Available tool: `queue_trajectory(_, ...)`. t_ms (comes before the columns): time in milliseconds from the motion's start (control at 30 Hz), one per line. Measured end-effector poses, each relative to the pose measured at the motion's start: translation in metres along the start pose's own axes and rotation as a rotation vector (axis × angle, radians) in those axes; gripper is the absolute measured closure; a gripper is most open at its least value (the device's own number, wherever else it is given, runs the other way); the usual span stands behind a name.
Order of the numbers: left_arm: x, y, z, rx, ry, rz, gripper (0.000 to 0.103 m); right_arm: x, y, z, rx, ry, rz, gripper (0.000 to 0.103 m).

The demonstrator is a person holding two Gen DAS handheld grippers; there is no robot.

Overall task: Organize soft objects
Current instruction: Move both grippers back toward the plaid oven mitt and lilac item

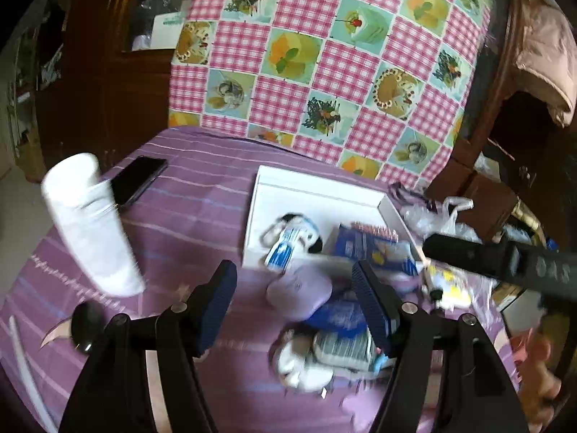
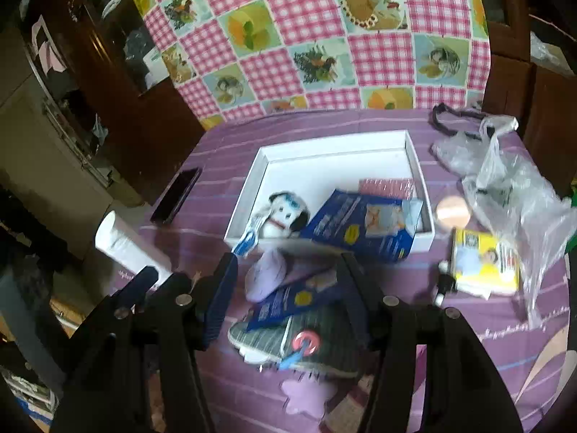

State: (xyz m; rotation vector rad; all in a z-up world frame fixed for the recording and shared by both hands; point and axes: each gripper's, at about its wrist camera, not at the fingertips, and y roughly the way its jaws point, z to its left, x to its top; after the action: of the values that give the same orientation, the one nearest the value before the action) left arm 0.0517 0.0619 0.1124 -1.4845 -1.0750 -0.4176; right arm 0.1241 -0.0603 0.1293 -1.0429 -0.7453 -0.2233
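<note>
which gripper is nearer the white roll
Left. The white roll lies just left of the left gripper. The right gripper is farther to the roll's right, toward the yellow packet.

A plush dog (image 2: 285, 214) and blue packet (image 2: 364, 229) lie in the white box (image 2: 335, 140).
</note>
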Motion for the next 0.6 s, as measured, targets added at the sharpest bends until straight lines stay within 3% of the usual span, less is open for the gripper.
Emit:
queue_trajectory(133, -0.024, -0.018, 0.0, -0.016, 0.028, 0.032, 0.036, -0.02, -0.001, 0.003, 0.017, 0.007, 0.02, 0.045)
queue_trajectory(233, -0.042, -0.024, -0.002, 0.018, 0.046, 0.055, 0.036, -0.035, 0.004, 0.004, 0.016, -0.003, 0.041, 0.045)
queue_trajectory(433, -0.068, -0.03, -0.008, 0.103, 0.075, -0.003, 0.03, -0.056, 0.014, 0.005, -0.054, -0.088, -0.04, 0.045)
queue_trajectory(600, -0.08, -0.034, -0.018, 0.143, 0.133, 0.006, 0.024, -0.067, 0.023, 0.0, -0.042, -0.107, -0.089, 0.045)
